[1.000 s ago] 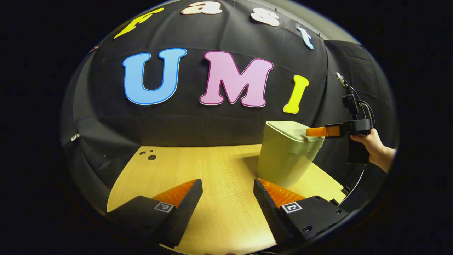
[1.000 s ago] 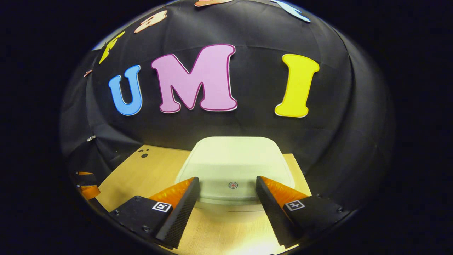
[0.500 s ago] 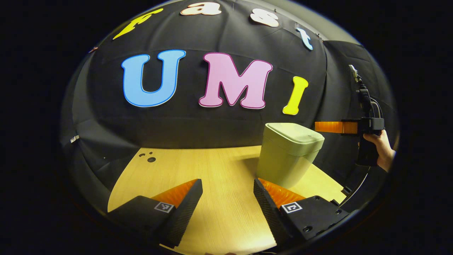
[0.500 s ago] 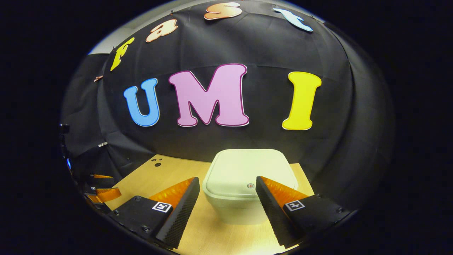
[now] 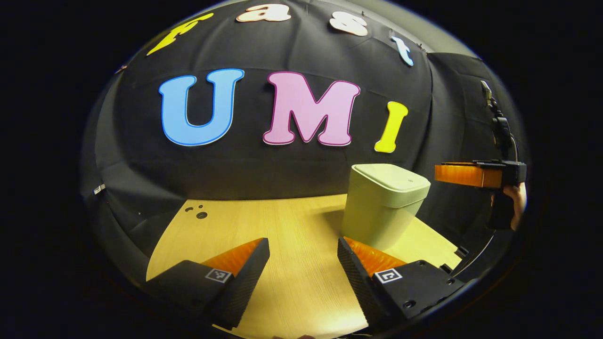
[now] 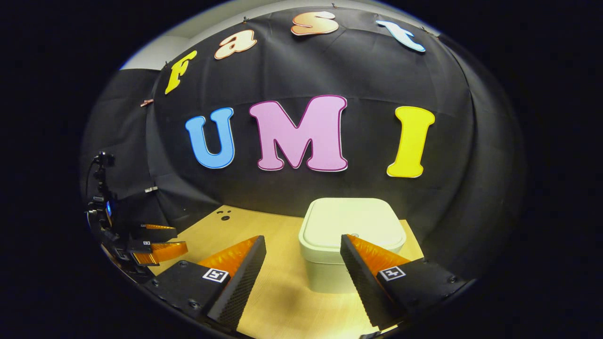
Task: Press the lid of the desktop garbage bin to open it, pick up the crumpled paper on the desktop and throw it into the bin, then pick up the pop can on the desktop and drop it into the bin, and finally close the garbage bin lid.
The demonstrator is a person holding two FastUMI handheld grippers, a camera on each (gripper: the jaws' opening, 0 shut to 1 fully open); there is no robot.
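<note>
A light wood-grain surface (image 5: 292, 221) stands before a black cloth wall; a pale green plastic bin (image 5: 384, 205) with rounded corners stands upright near its far right edge, lid shut; small dark holes (image 5: 200, 212) mark its far left corner.

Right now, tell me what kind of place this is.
Likely a staged recording booth: black cloth wall, a wooden table bearing a closed bin, and a hand-held gripper nearby.

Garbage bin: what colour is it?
Pale green garbage bin, lid included; clearest in the left gripper view.
</note>
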